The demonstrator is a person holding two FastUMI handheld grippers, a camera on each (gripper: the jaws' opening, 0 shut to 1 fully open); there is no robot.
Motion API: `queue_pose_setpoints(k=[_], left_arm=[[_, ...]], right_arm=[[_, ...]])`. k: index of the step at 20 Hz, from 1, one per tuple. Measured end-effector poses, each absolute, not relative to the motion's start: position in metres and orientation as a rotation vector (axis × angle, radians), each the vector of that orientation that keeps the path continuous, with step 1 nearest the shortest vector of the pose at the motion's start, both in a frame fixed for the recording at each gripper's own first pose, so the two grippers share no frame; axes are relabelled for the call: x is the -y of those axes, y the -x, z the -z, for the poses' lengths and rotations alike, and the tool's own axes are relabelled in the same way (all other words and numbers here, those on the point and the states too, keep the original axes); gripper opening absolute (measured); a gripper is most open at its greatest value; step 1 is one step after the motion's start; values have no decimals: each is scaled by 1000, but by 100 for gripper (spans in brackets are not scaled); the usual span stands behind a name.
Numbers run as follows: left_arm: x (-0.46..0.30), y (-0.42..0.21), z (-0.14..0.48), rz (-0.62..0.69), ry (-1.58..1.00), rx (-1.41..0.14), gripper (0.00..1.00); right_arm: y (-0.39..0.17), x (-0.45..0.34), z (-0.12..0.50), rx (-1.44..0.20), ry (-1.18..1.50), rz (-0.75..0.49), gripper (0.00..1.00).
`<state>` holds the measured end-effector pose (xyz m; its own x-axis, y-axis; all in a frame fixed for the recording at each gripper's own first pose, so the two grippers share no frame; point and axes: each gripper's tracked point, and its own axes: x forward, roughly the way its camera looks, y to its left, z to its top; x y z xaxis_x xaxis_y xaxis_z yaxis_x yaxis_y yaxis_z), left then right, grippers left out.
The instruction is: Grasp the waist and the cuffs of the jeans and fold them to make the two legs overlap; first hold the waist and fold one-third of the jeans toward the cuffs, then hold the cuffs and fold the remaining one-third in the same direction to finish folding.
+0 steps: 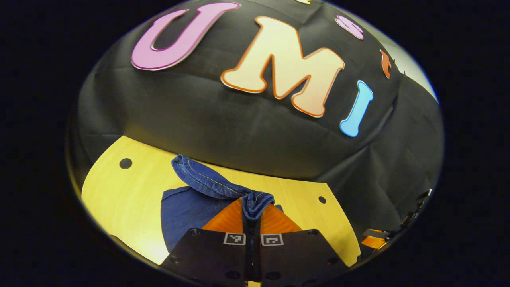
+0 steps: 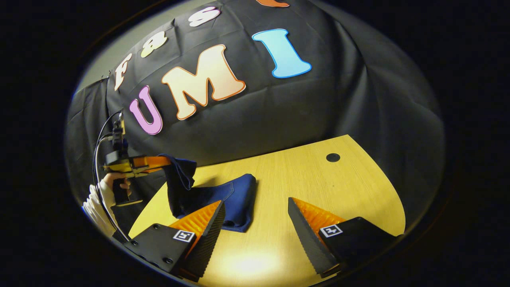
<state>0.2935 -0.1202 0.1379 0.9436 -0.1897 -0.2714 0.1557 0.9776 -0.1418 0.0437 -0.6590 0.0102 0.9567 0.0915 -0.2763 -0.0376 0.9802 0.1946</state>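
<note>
The blue jeans (image 2: 235, 199) lie in a heap on the wooden table (image 2: 326, 187), one end lifted up. In the left gripper view my left gripper (image 1: 252, 211) is shut on a bunched denim edge (image 1: 255, 201), and a hemmed strip (image 1: 203, 179) runs up and left from it above the rest of the jeans (image 1: 183, 211). The right gripper view shows that same left gripper (image 2: 161, 161) at the far left, held by a hand (image 2: 115, 179), with cloth (image 2: 179, 175) hanging from it. My right gripper (image 2: 255, 219) stands open over the table, just right of the jeans, holding nothing.
The table has round holes (image 2: 333, 157) (image 1: 125, 163) (image 1: 322, 199) near its far corners. The black cloth wall (image 2: 279, 107) rises directly behind the table's far edge. A white sleeve (image 2: 95, 207) shows at the left edge of the right gripper view. Bare wood lies right of the jeans.
</note>
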Motion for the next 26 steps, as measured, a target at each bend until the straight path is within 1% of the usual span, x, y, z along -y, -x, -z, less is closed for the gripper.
queue_pose_setpoints(k=[3, 4, 5, 6, 7, 8, 13, 15, 16, 17, 18, 19, 20, 21, 23, 25, 26], left_arm=[[147, -309, -120, 165, 77, -339, 0], [155, -309, -111, 165, 63, -361, 0], [163, -307, -101, 168, 45, -377, 0], [171, -303, -91, 177, 19, -387, 0], [178, -297, -77, 189, -27, -399, 0], [181, -289, -63, 199, -80, -415, 0], [192, -259, 14, 221, -415, -466, 0], [191, -259, 27, 212, -502, -454, 0], [189, -260, 36, 201, -507, -457, 0], [186, -260, 43, 193, -491, -465, 1], [185, -261, 46, 191, -461, -473, 1], [190, -260, 51, 203, -422, -475, 7], [197, -256, 51, 223, -385, -477, 12], [204, -248, 51, 251, -343, -471, 29], [221, -229, 36, 310, -258, -430, 73], [218, -212, 9, 312, -234, -348, 91], [212, -201, -8, 293, -230, -303, 92]], right_arm=[[-36, 665, -1, -300, -238, -80, 98], [-34, 667, 2, -307, -241, -78, 93], [-31, 670, 7, -312, -241, -77, 98], [-29, 671, 10, -319, -239, -79, 98], [-27, 671, 11, -323, -235, -81, 93], [-26, 672, 12, -326, -229, -81, 98], [-21, 672, 16, -334, -223, -80, 98], [-19, 672, 18, -333, -224, -75, 98], [-18, 674, 19, -337, -220, -70, 98], [-16, 674, 22, -342, -213, -65, 93], [-14, 675, 25, -347, -206, -60, 93], [-12, 675, 27, -351, -200, -57, 98], [-9, 675, 27, -353, -196, -55, 98], [-7, 674, 28, -356, -192, -53, 98], [-2, 670, 25, -354, -189, -52, 98], [1, 662, 23, -353, -196, -51, 98], [3, 658, 22, -352, -194, -48, 98]])
